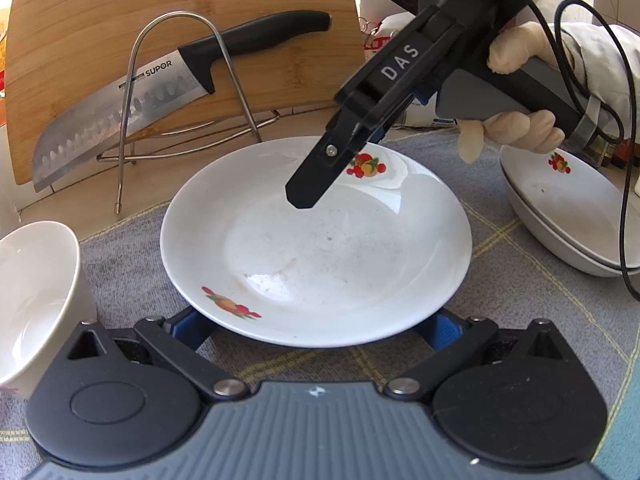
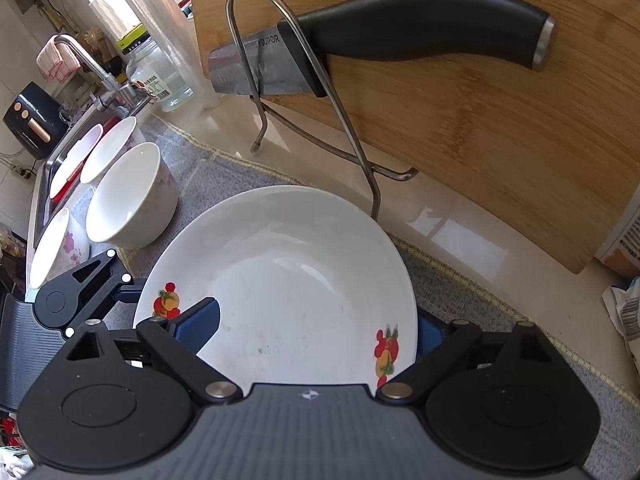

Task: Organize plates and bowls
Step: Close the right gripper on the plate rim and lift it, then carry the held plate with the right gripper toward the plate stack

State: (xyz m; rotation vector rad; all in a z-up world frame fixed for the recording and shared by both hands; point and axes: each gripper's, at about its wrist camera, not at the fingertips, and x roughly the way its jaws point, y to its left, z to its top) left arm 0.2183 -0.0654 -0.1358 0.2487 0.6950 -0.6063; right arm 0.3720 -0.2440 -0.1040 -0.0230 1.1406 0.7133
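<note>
On the grey checked cloth (image 1: 132, 264) lay a white plate (image 1: 316, 248) with fruit prints. Behind it a bamboo cutting board (image 1: 80, 40) leaned upright, with a wire rack (image 1: 132, 80) and a black-handled knife (image 1: 160, 92) in front of it. A white bowl (image 1: 36, 300) stood to the plate's left; two stacked plates (image 1: 568, 216) sat at its right. From the right wrist view, more bowls (image 2: 128, 196) stood near a sink. The left gripper (image 1: 316, 332) pointed down at the plate's near rim, jaws spread wide, the plate's edge between them; whether the pads touched it I could not tell. The right gripper (image 2: 316, 332), held in a gloved hand (image 1: 516, 128), angled steeply down over the far rim, one finger (image 2: 200, 326) above the plate, jaws wide and holding nothing.
</note>
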